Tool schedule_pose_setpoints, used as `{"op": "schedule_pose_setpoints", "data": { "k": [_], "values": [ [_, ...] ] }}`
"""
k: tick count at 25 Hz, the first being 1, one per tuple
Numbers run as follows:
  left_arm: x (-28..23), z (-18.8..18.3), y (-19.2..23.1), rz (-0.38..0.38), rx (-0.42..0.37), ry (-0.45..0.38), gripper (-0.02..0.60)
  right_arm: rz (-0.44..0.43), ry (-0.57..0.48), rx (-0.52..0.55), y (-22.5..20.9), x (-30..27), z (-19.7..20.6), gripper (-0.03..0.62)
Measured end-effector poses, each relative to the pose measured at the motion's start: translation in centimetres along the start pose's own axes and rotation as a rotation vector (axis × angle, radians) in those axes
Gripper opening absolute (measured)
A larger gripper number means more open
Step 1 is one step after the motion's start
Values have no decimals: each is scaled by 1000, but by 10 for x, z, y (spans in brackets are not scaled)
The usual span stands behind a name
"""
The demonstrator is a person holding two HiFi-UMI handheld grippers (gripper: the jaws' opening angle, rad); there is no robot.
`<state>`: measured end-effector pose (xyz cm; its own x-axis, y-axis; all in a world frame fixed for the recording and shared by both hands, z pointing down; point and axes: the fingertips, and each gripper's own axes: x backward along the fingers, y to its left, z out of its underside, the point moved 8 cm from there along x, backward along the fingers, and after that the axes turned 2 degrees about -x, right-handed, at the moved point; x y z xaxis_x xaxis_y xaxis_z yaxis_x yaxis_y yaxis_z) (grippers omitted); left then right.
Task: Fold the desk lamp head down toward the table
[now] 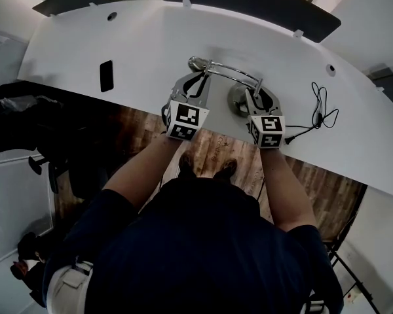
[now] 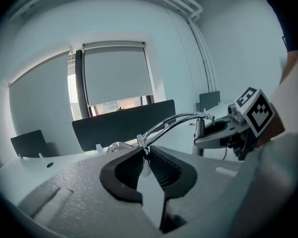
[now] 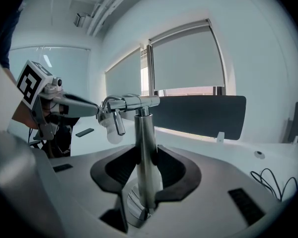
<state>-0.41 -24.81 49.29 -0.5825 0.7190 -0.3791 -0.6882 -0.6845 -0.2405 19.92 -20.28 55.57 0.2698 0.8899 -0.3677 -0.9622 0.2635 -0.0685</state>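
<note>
- Head view: the desk lamp (image 1: 223, 66) stands near the front edge of the white table (image 1: 72, 51), at 12 o'clock from the person. Its round base (image 1: 236, 101) is at the 4 o'clock end of the curved chrome arm (image 2: 174, 122), and its head (image 1: 196, 63) is at the 10 o'clock end.
- The left gripper (image 1: 202, 82) is clamped on the arm just behind the head. In the left gripper view its ribbed pads (image 2: 164, 166) pinch the thin chrome.
- The right gripper (image 1: 252, 97) is closed round the upright post (image 3: 145, 148) just above the base, with both pads (image 3: 173, 171) against the metal.
- In the right gripper view the arm runs roughly level from the post's top, with the head at 10 o'clock of it.
- Each marker cube (image 1: 187, 120) carries black-and-white square patterns, which are the one print that can be made out.
- A flat black slab (image 1: 106, 76) lies at 9 o'clock of the lamp, well apart from it.
- A black cable (image 1: 321, 110) lies looped at 3 o'clock of the base.
</note>
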Motion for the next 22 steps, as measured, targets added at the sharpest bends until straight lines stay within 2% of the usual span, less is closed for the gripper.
{"op": "schedule_pose_setpoints", "data": {
  "k": [12,22],
  "values": [
    [-32,40,-25,61,37,116,49,2,12,9,-1,-1,0,137],
    [-50,63,-47,104,113,133,51,10,14,13,0,-3,1,136]
  ]
}}
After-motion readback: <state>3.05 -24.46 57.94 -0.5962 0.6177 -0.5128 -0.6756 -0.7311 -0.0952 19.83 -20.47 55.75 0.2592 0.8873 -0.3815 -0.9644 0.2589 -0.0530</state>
